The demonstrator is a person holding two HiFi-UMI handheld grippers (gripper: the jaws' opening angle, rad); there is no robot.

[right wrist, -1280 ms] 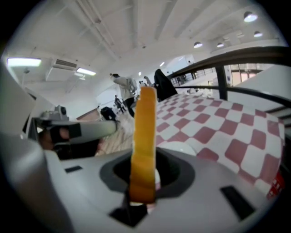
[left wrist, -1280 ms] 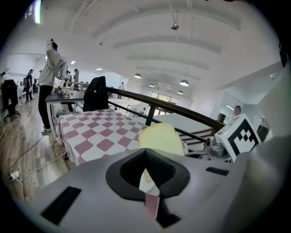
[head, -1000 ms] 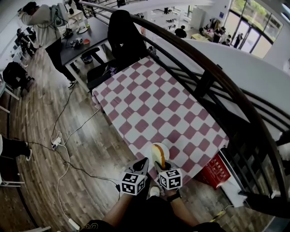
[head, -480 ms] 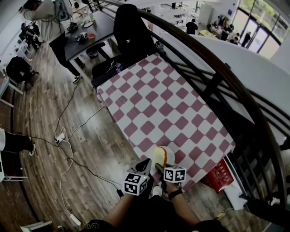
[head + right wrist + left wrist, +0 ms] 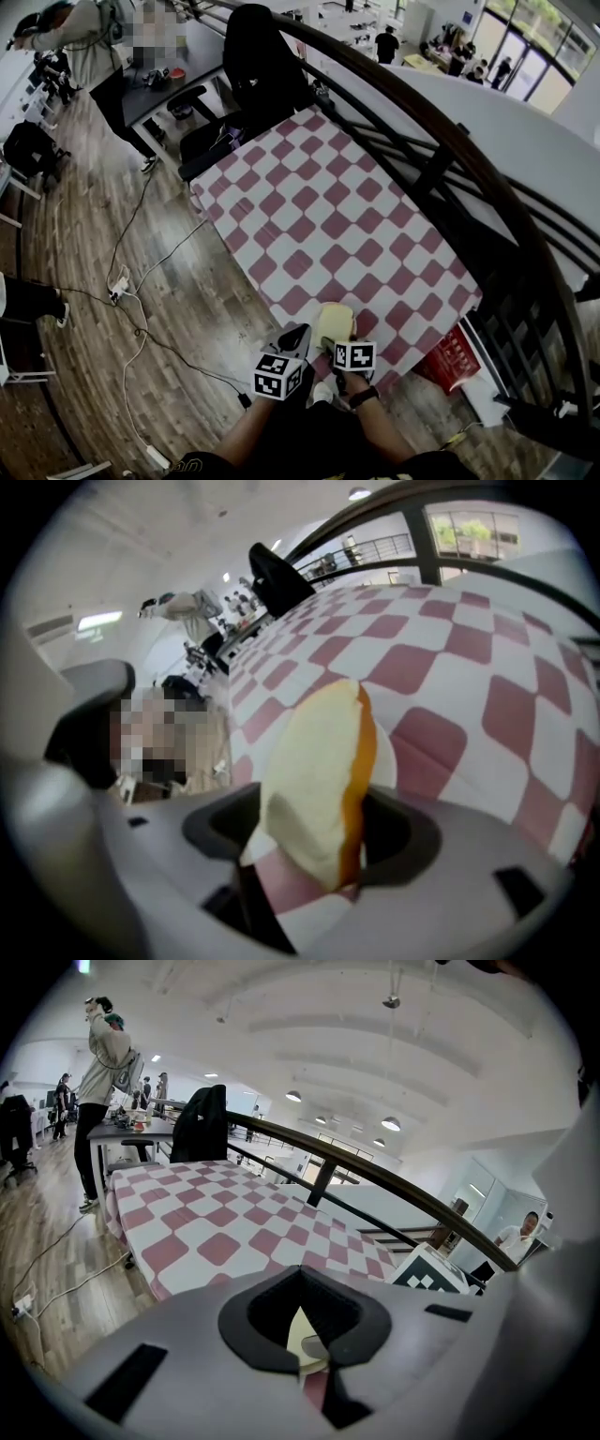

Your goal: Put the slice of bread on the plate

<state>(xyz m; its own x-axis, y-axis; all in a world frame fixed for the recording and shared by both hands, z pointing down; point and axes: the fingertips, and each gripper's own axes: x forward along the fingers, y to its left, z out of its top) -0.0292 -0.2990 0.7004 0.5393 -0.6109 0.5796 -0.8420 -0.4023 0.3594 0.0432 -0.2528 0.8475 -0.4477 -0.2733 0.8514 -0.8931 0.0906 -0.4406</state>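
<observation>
The slice of bread (image 5: pixel 336 324), pale with an orange-brown crust, lies tilted on a small white plate (image 5: pixel 322 315) at the near edge of the red-and-white checked table (image 5: pixel 319 216). In the right gripper view the bread (image 5: pixel 314 789) leans in the wide gap of my right gripper (image 5: pixel 314 850), just above the plate (image 5: pixel 382 761). Its jaws are opening and do not press on the slice. In the head view my right gripper (image 5: pixel 339 343) hangs over the plate's near rim. My left gripper (image 5: pixel 294 337) is just left of the plate, shut and empty (image 5: pixel 305 1340).
A black chair (image 5: pixel 262 66) stands at the table's far end. A dark railing (image 5: pixel 450 159) runs along the table's right side. A red box (image 5: pixel 455 356) sits below the near right corner. Cables (image 5: pixel 131 281) lie on the wood floor at left.
My right gripper has come down with the bread onto the plate. The slice has tipped from standing on edge to lying lower, and the jaws have widened. The left gripper barely shifted.
</observation>
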